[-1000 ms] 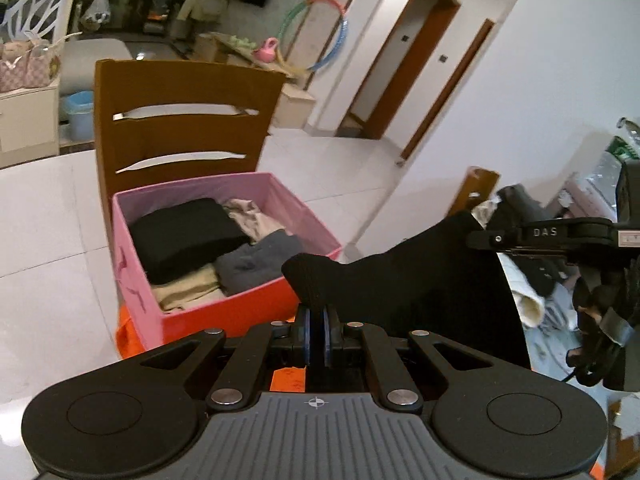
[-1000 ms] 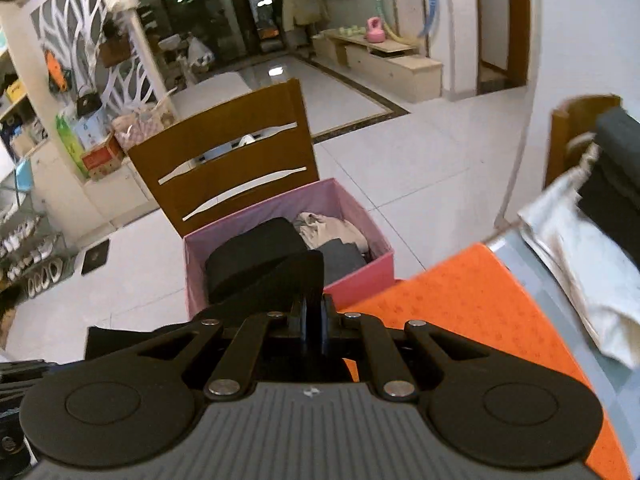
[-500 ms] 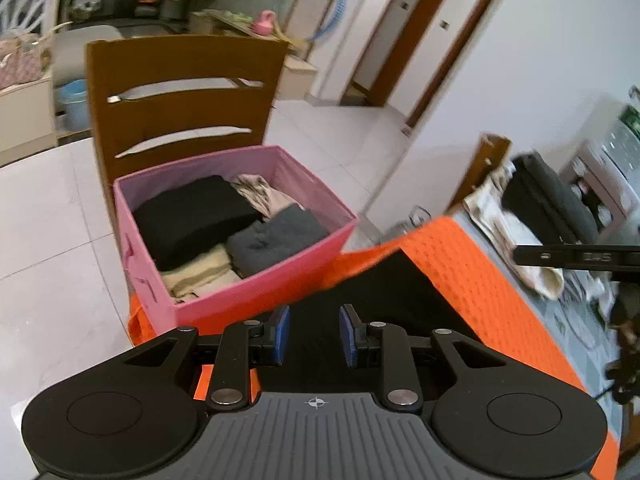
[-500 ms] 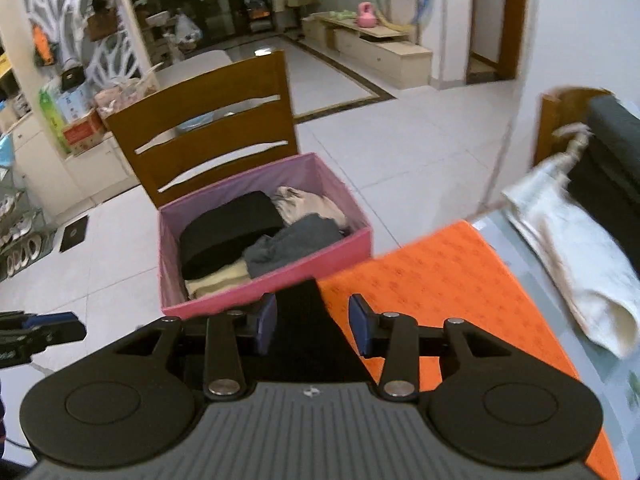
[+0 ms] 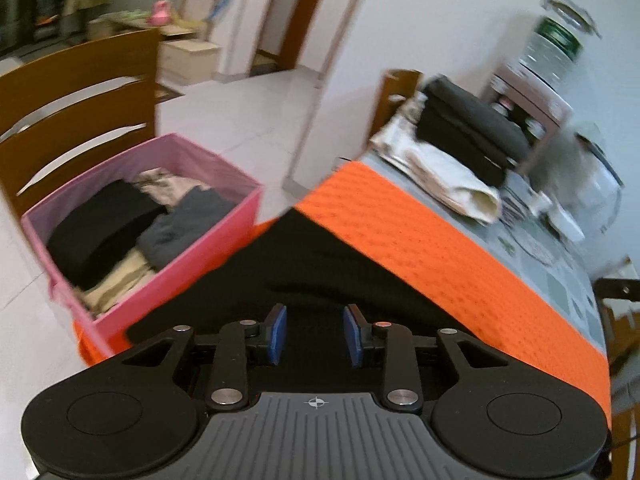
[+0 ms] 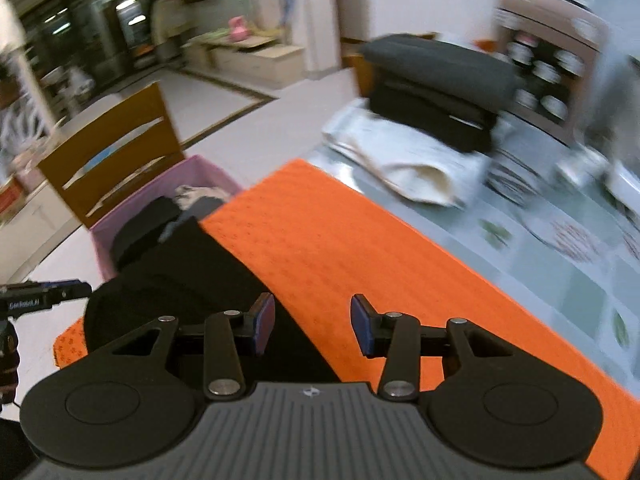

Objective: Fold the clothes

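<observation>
- Listing our left gripper (image 5: pixel 314 334): its jaws are opening, blue pads apart, nothing pinched; the black garment (image 5: pixel 316 268) lies under and ahead of them, not gripped.
- We list our right gripper (image 6: pixel 313 326): jaws opening likewise, wider apart, with nothing clamped; its left pad sits over the garment's edge, its right pad over bare mat.
- We enter the black garment as lying loose on the orange mat (image 5: pixel 440 256), at the mat's near-left part, its far point reaching toward the pink bin (image 5: pixel 200 256).
- We note the pink bin beside the table's end, in front of a wooden chair (image 5: pixel 76 104), already holding folded dark, grey and beige pieces.
- We record a stack of clothes (image 6: pixel 424 120), pale cloth under dark items, farther along the table, well apart from the mat work.
- Risk, in our judgement: the garment's left edge lies near the mat's edge by the bin; a careless drag could pull it off the table.
- Risk: both views are blurred, so a hasty re-grip may catch one layer only, or the mat with it, spoiling the fold.
- Risk: we cannot tell how flat the cloth lies; hidden ridges would fold in as creases.
</observation>
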`<state>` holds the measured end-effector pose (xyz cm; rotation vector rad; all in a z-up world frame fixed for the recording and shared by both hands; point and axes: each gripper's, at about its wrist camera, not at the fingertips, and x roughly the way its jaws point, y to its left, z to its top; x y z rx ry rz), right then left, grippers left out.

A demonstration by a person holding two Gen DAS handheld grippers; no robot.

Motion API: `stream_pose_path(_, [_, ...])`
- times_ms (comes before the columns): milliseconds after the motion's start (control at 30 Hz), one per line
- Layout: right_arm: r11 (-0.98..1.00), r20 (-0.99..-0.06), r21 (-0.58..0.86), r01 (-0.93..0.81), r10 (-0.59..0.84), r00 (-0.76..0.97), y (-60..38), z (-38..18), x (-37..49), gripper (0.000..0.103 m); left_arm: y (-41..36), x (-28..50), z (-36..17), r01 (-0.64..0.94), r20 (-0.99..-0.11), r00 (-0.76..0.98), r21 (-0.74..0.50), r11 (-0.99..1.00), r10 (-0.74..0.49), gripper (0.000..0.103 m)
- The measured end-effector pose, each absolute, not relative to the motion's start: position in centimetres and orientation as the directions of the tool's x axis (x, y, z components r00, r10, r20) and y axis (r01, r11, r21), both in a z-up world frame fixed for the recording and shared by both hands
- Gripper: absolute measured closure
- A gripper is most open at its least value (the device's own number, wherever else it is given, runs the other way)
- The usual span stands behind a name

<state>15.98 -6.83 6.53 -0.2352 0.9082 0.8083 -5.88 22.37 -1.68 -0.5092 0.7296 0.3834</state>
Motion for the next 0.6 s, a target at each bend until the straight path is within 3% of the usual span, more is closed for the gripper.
stream_pose_path(367, [0.856,-0.794,0.126,-0.502,0.39,0.467,-23.2,4.9,13.4,0.055,14.4,-1.6,-1.0,-0.297,-0.694,0.718,-0.243,0.923,0.048,0.06])
stream_pose_path(600, [0.892,-0.828,0.138,-0.431,0.342,0.445,-33.0,1.0,12.3,0.054,6.7,-0.7,-1.9,-0.24,-0.722,0.692,-0.224,0.944,0.005,0.053])
